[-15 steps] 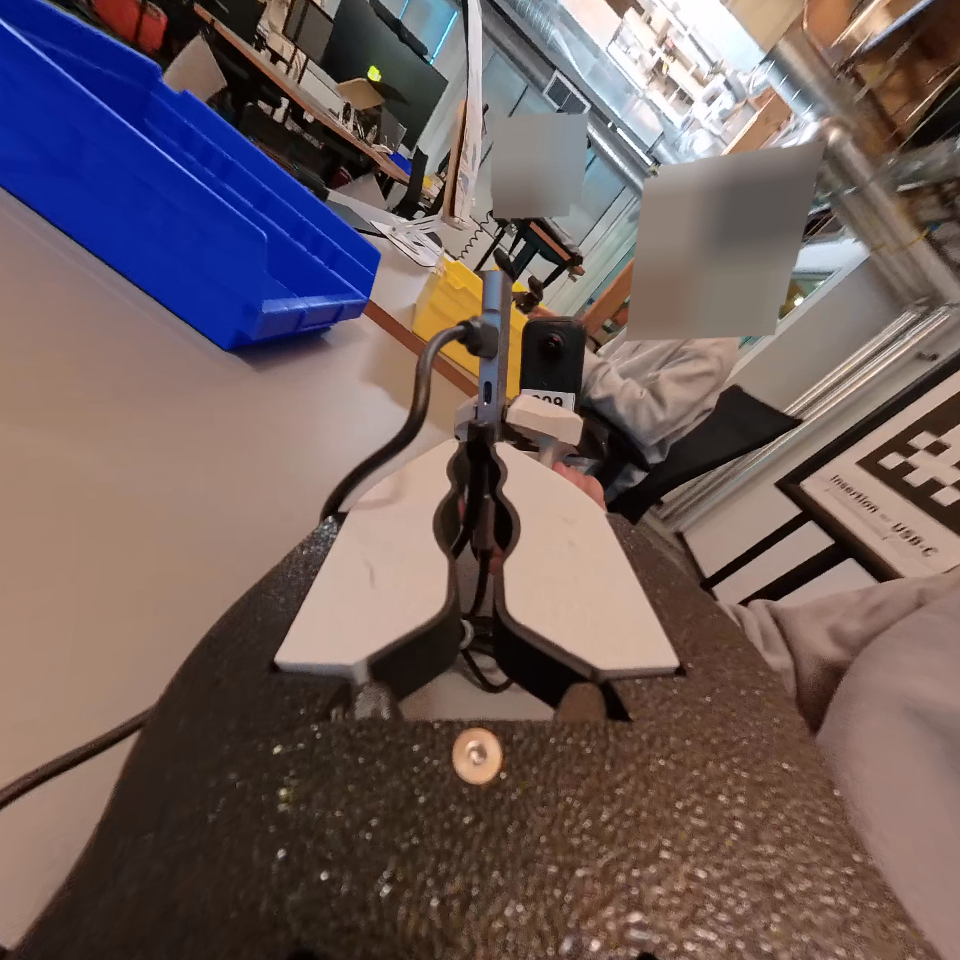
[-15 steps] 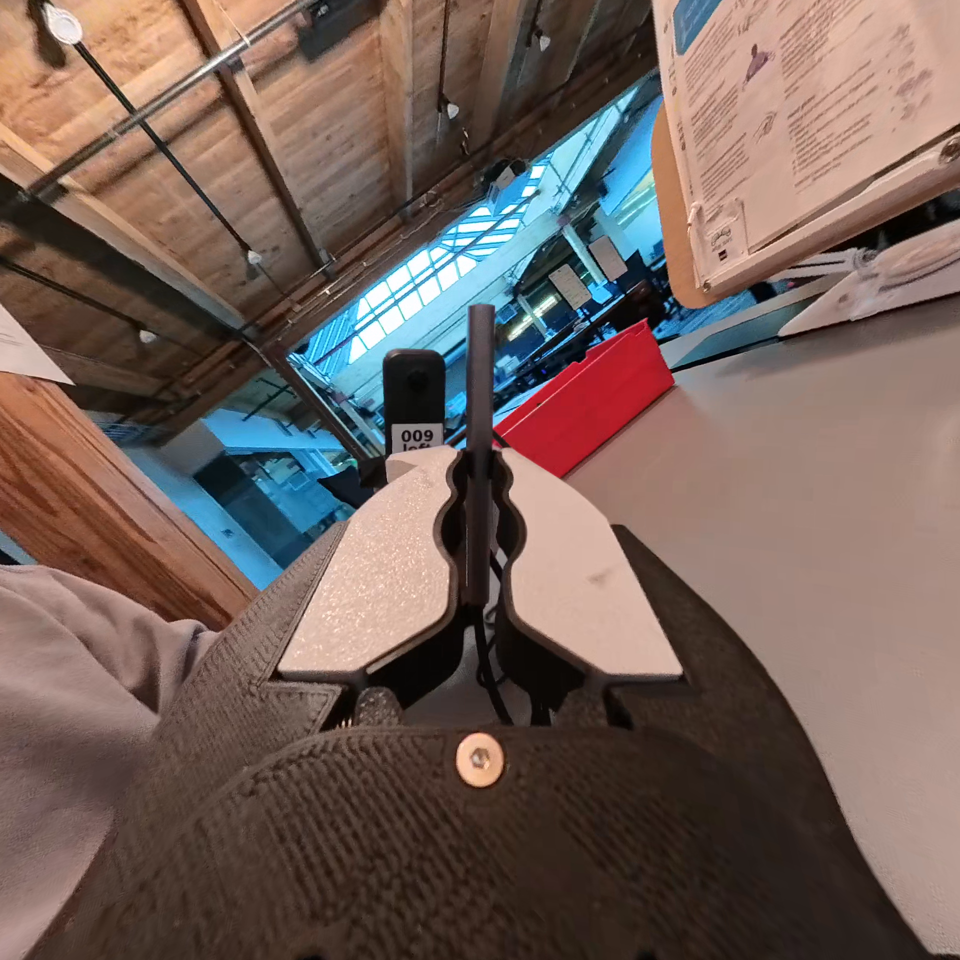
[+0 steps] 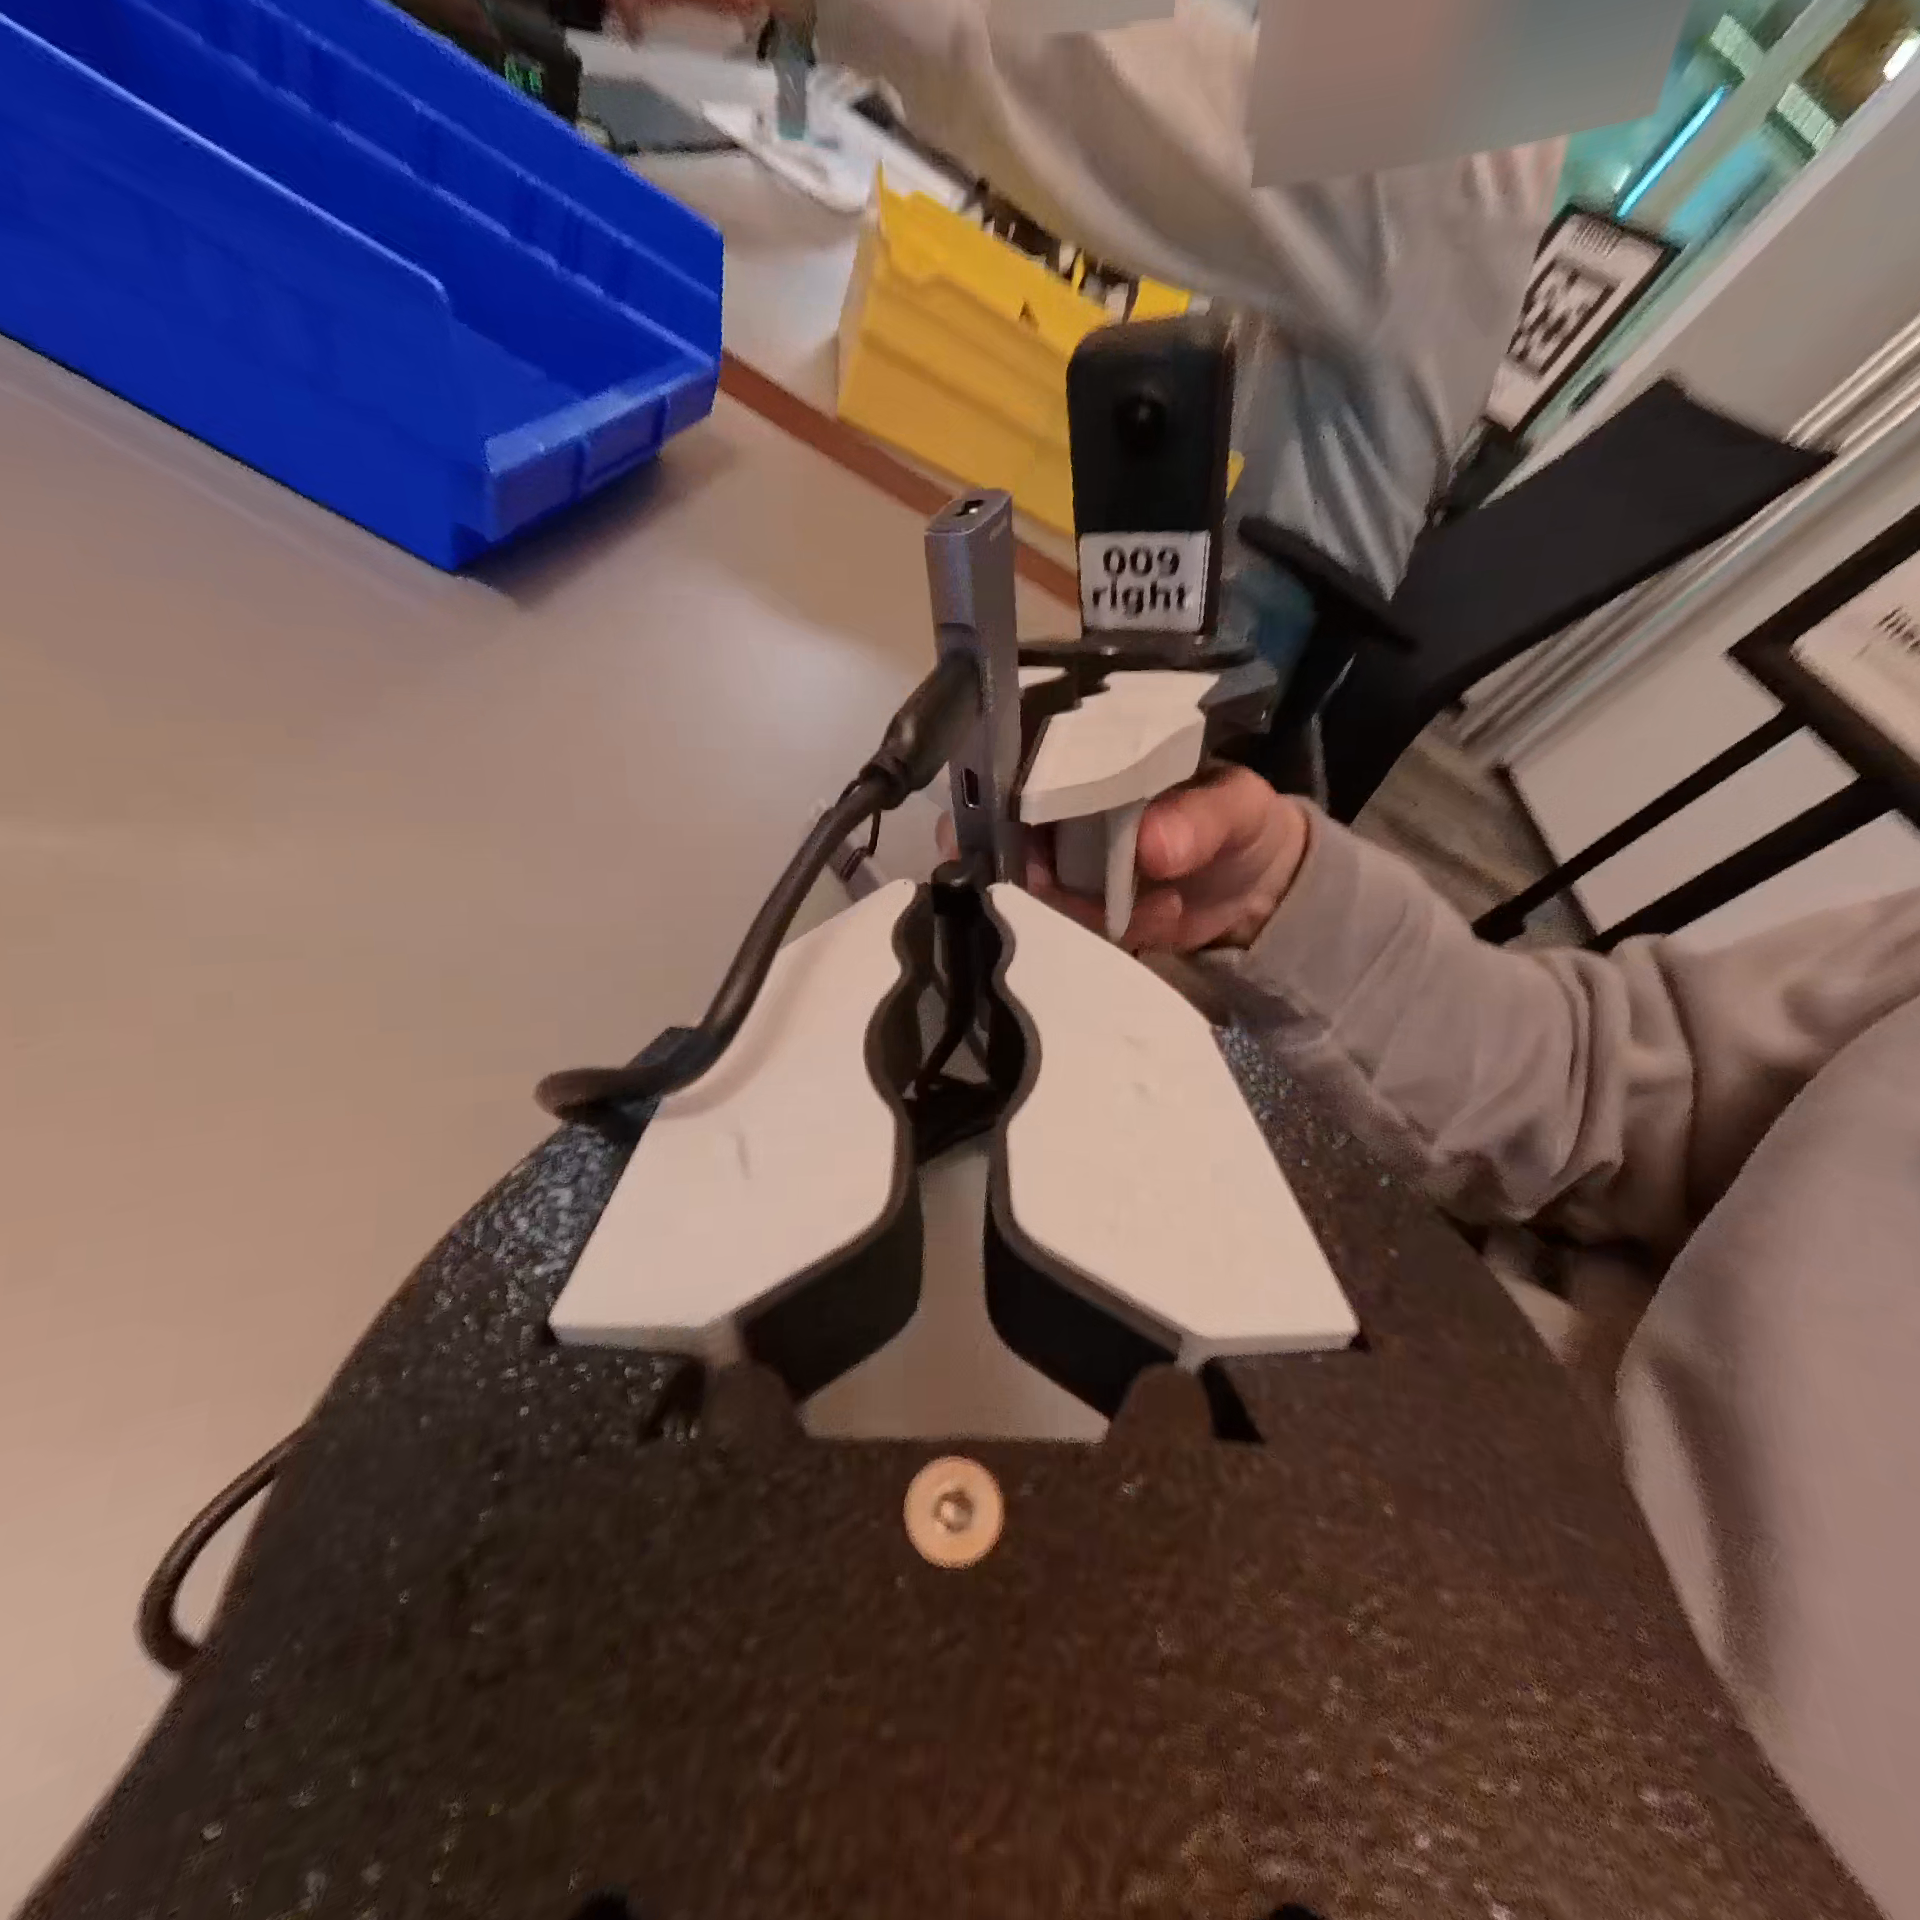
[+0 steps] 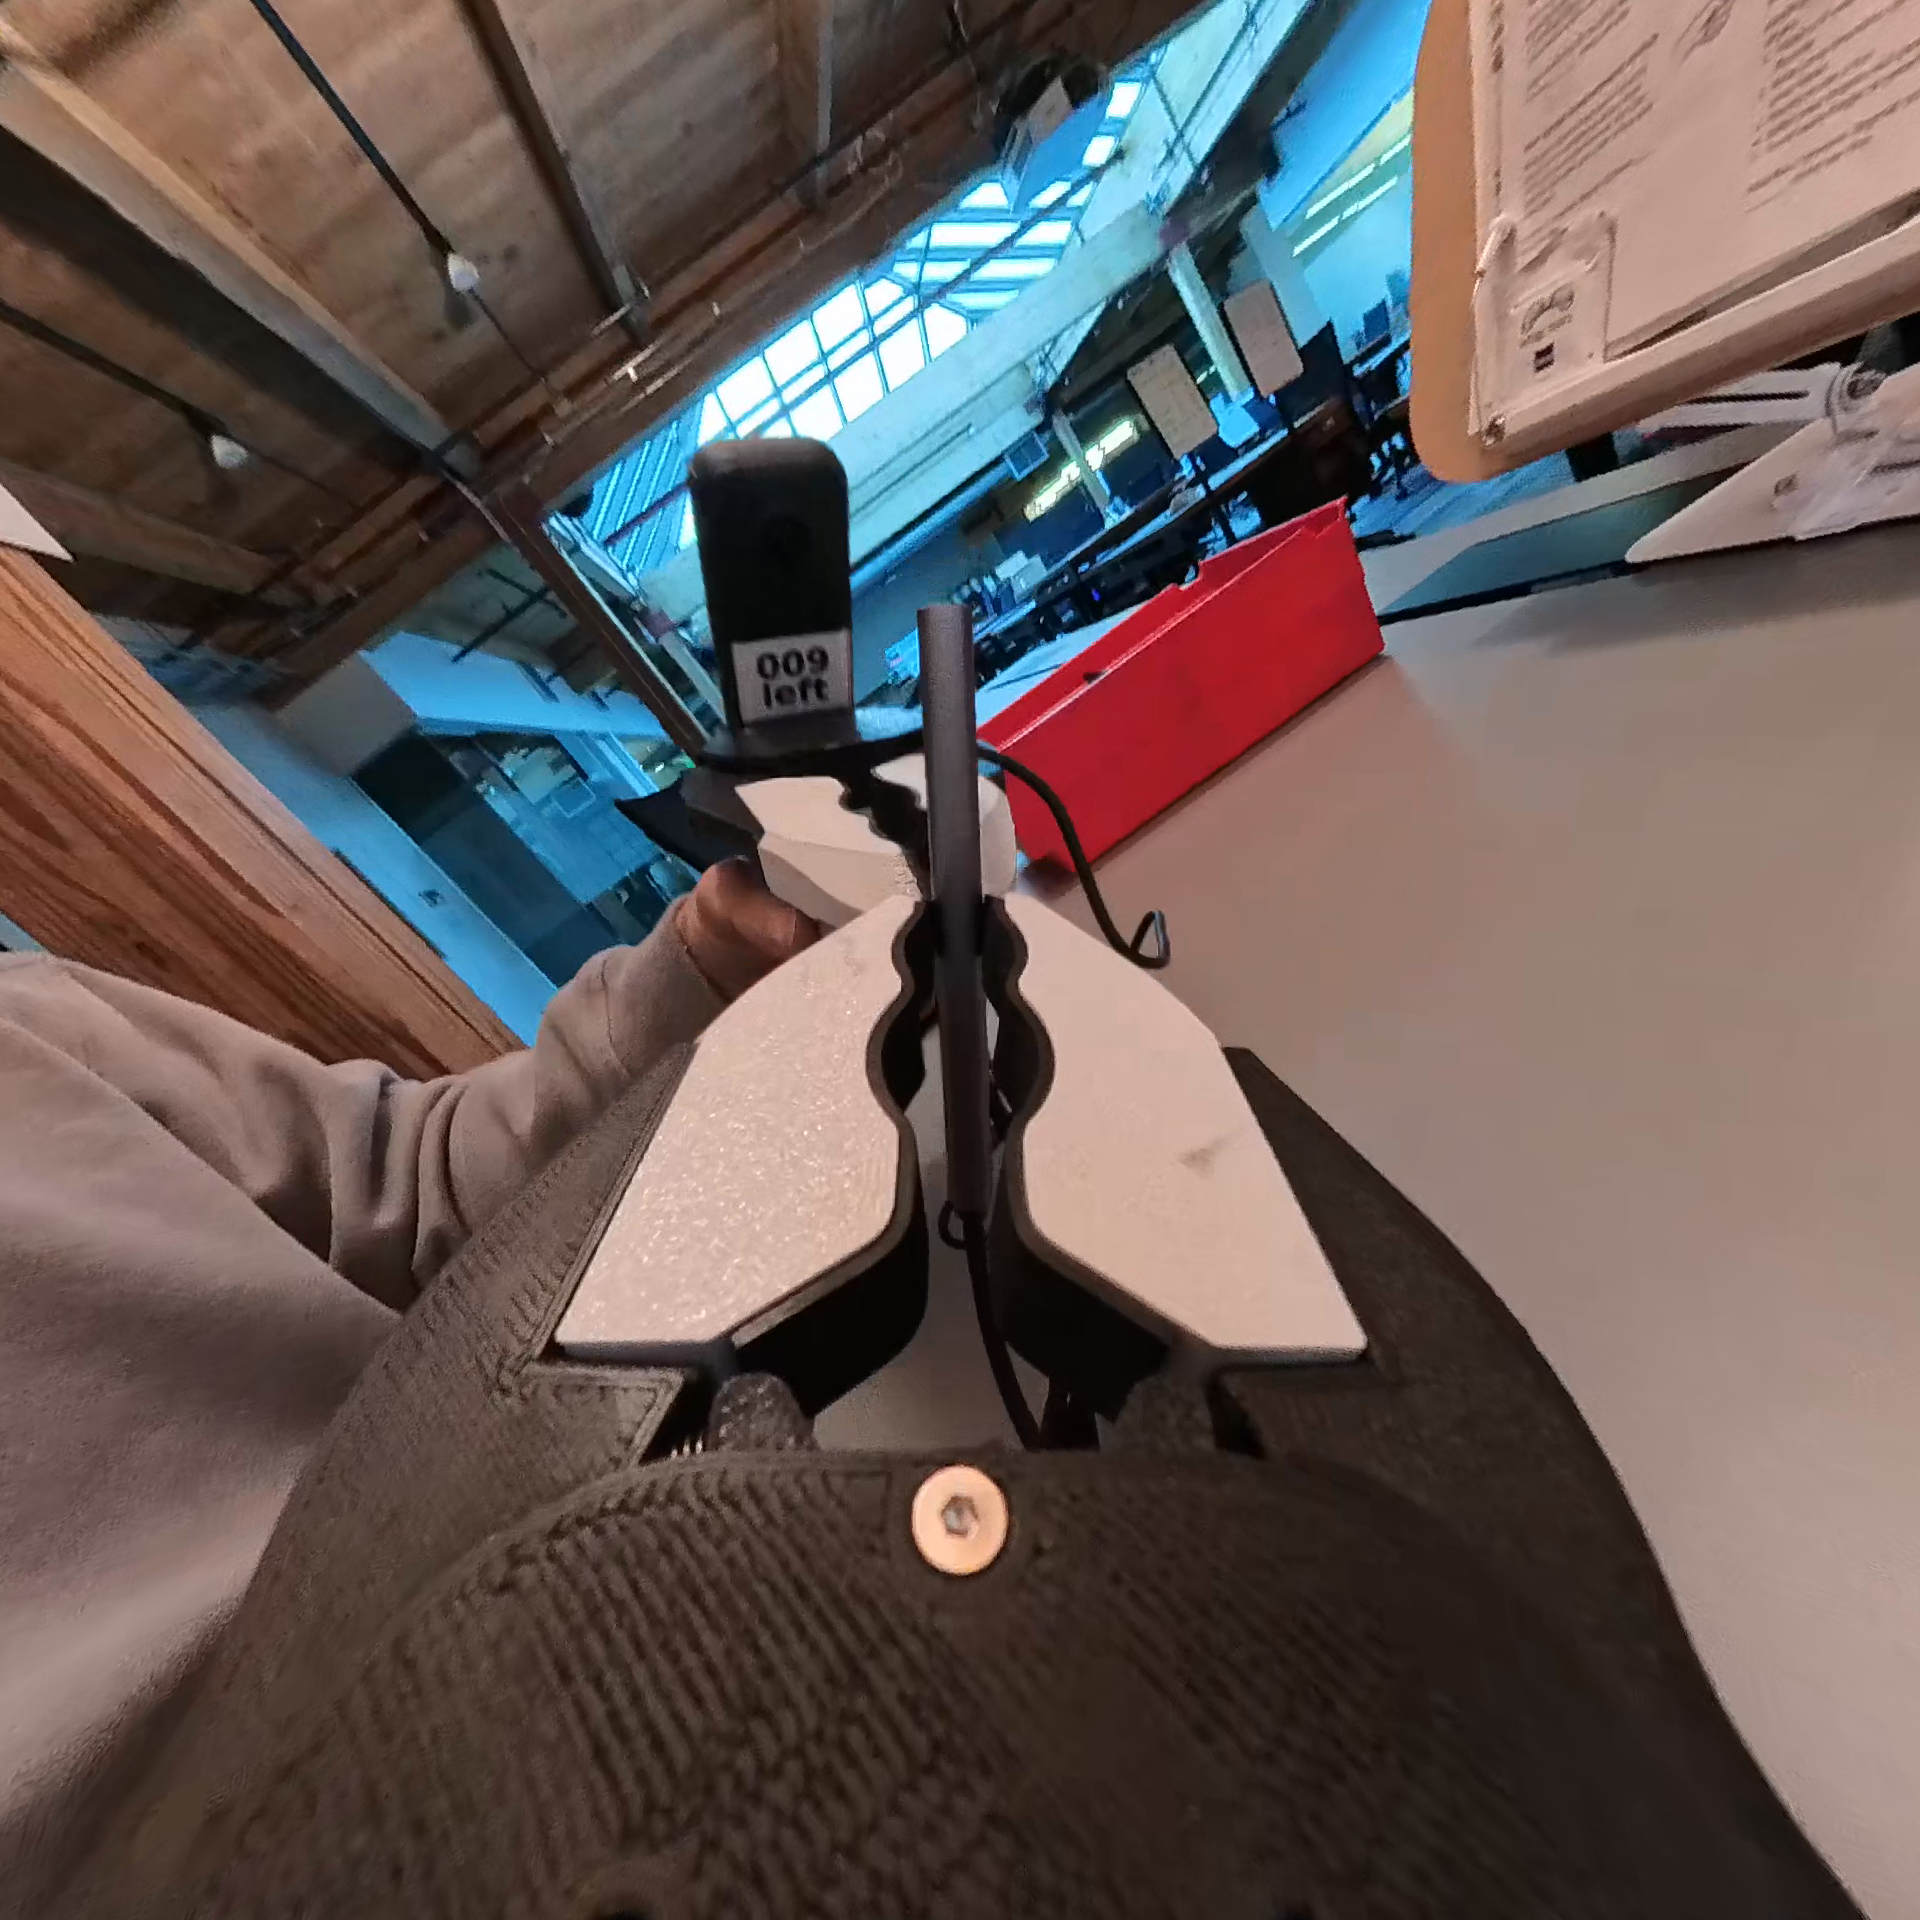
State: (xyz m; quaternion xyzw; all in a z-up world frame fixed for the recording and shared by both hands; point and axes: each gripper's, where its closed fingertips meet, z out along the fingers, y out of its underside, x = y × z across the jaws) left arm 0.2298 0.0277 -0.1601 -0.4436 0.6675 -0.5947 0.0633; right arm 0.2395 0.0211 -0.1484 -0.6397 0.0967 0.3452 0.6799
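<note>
A slim grey USB hub [image 3: 977,623] stands upright above the grey table [image 3: 312,831]. My right gripper [image 4: 958,914] is shut on its lower part; the hub shows edge-on as a dark bar [image 4: 951,779]. A thick black cable [image 3: 800,883] is plugged into the hub's side and droops left to the table. My left gripper [image 3: 951,896] sits just under the hub's lower end, its jaws a small way apart, with only thin black wire between them. The right gripper's finger [image 3: 1101,748] and the hand holding it show behind the hub. The left gripper's finger [image 4: 821,831] shows beyond the hub.
A blue bin [image 3: 312,260] and a yellow bin [image 3: 935,343] stand at the table's far side. A red bin [image 4: 1195,686] and a clipboard with papers [image 4: 1662,208] stand on the other side. A black chair [image 3: 1538,551] is off the table edge. My two grippers' fingertips are within a few centimetres of each other.
My left gripper's jaws have parted a little, and its view has tilted down so the hub looks nearer. The right gripper still grips the hub.
</note>
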